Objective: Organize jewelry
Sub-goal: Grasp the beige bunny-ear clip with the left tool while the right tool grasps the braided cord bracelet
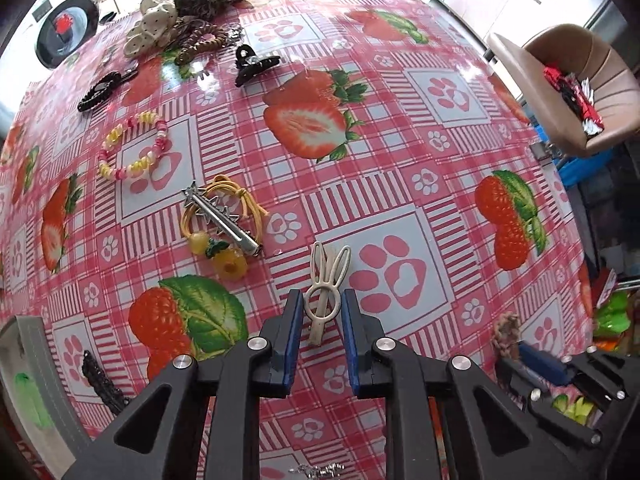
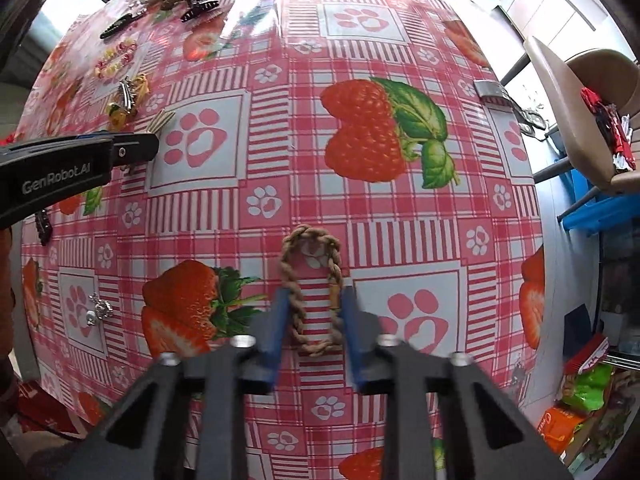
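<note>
Left gripper brackets the cream bunny clip, jaws apart beside it; right gripper straddles the braided loop, unclosed. Other jewelry clusters toward ten o'clock.

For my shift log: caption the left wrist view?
Left gripper straddles a cream bunny-ear hair clip on the strawberry tablecloth.
</note>
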The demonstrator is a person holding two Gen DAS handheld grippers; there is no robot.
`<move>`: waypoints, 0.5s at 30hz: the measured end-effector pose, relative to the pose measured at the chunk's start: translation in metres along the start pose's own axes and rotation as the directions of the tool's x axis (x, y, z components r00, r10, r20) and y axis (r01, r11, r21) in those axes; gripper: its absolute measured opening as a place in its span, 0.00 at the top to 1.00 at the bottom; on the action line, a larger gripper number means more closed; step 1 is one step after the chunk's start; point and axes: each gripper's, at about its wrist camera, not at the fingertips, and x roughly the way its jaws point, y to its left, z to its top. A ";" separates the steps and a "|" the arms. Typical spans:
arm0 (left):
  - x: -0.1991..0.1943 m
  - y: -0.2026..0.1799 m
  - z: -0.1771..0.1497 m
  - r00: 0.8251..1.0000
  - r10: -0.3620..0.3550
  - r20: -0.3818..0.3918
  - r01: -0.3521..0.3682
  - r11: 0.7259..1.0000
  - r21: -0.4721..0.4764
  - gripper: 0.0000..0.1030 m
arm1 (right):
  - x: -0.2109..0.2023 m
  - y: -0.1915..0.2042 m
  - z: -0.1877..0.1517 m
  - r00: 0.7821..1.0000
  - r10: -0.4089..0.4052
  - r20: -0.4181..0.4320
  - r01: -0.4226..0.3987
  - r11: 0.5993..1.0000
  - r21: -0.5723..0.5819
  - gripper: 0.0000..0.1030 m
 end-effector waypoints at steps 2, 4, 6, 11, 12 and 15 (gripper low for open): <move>-0.005 0.003 -0.002 1.000 -0.010 0.010 0.010 1.000 -0.004 0.75 | -0.001 0.000 0.001 1.000 0.004 0.000 -0.004 1.000 0.013 0.89; -0.013 0.009 -0.007 1.000 -0.017 0.017 0.017 1.000 -0.008 0.75 | -0.004 0.001 0.004 1.000 0.021 0.003 -0.021 0.999 0.035 0.89; -0.018 0.014 -0.010 1.000 -0.022 0.018 0.022 1.000 -0.019 0.75 | -0.006 -0.003 0.004 0.999 0.041 0.009 -0.042 0.998 0.056 0.89; -0.036 0.039 -0.033 0.999 -0.018 0.032 0.020 0.998 -0.056 0.75 | -0.022 -0.011 0.012 0.991 0.131 0.041 -0.135 0.985 0.110 0.89; -0.041 0.044 -0.036 0.999 -0.016 0.036 0.018 0.998 -0.065 0.75 | -0.024 -0.013 0.016 0.988 0.149 0.046 -0.153 0.981 0.120 0.89; -0.053 0.058 -0.047 0.999 -0.002 0.048 0.007 0.996 -0.085 0.75 | -0.028 -0.019 0.025 0.981 0.184 0.059 -0.191 0.971 0.141 0.89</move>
